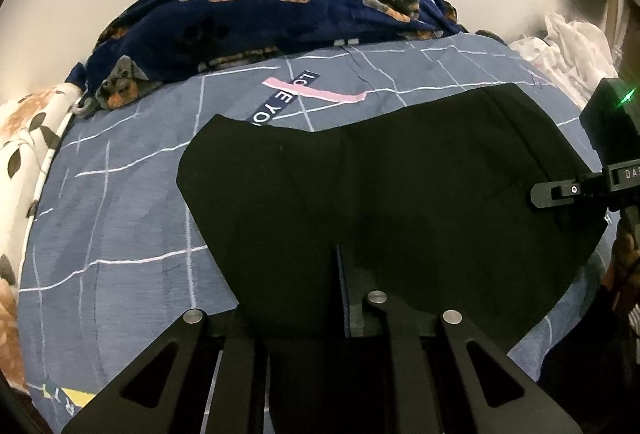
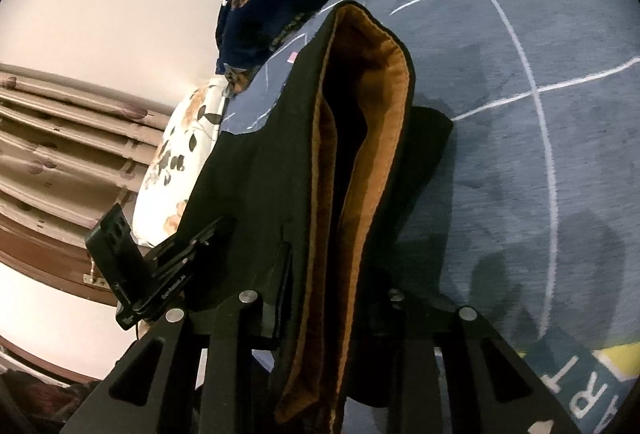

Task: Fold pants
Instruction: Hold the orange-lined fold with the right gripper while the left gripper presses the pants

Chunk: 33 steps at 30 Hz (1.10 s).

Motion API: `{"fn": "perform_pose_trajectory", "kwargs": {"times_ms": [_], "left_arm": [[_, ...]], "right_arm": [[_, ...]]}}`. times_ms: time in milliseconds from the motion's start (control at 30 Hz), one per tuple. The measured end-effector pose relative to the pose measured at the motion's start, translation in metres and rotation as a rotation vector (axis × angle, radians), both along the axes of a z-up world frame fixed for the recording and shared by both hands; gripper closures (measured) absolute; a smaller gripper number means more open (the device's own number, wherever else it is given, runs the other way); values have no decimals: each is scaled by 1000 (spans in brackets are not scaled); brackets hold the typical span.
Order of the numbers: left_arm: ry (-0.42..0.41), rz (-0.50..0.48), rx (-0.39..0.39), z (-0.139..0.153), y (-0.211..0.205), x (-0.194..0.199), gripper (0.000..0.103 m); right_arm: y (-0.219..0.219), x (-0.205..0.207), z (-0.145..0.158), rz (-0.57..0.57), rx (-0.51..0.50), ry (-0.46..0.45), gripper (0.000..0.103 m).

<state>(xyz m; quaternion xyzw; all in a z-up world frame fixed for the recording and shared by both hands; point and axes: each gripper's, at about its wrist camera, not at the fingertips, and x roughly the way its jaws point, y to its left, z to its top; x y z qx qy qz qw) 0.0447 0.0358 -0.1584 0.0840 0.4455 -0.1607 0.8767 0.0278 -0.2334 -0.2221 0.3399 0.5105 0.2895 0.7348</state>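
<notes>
The bed sheet [image 1: 120, 194] has a dark strip w/ white letters "LOVE YO", the rest hid by the black pants [image 1: 380, 194]. Near the sheet's edge, big white letters "ART" [image 2: 576, 382]. The other tool [image 1: 616, 174] shows "DAS", cut off. A small label on the other tool [image 2: 172, 290] is too blurry to read.

black pants [image 1: 400, 186], blue grid-lined sheet [image 1: 120, 218]
</notes>
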Motion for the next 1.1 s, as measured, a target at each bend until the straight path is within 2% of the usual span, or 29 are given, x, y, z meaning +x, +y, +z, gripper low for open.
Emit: {"fn": "perform_pose_trajectory", "kwargs": {"times_ms": [433, 1100], "left_arm": [[-42, 29, 6, 24, 20, 5, 91], [-104, 102, -6, 52, 55, 46, 91]], "right_arm": [[22, 12, 16, 14, 55, -9, 78], [53, 53, 39, 52, 87, -45, 78]]}}
